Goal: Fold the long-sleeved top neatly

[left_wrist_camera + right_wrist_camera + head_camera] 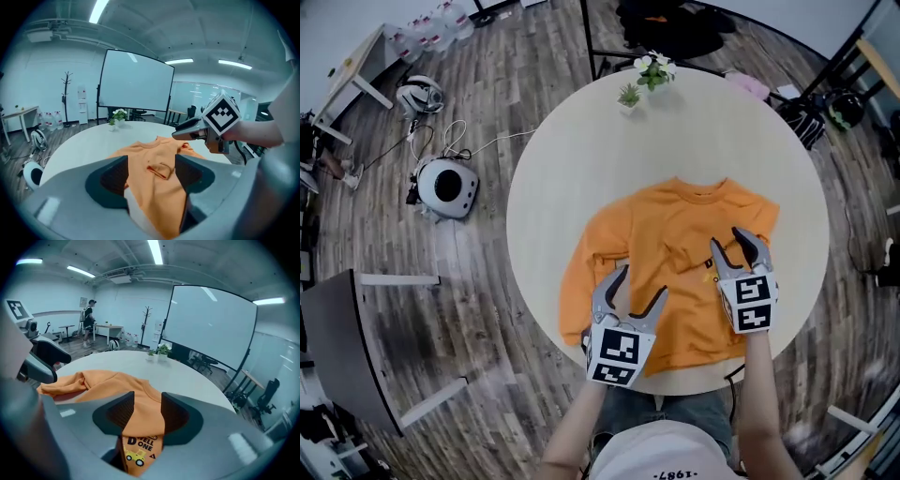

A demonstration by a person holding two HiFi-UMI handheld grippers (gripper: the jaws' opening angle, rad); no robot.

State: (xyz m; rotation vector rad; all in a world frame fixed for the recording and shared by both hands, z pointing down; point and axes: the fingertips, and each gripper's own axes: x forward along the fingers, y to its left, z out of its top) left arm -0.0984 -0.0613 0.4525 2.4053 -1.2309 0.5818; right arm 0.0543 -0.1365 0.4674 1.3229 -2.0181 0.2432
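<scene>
The orange top point(675, 234) lies spread on the near half of the round table point(572, 159), and its hem is close to the near edge. One sleeve lies along the table's left edge, and the other side is bunched near the right edge. The left gripper point(639, 286) hangs over the lower left part of the top with its jaws apart, gripping nothing. The right gripper point(729, 241) is over the right part, also with jaws apart and not gripping the cloth. Two small plants point(649, 77) stand at the far edge.
</scene>
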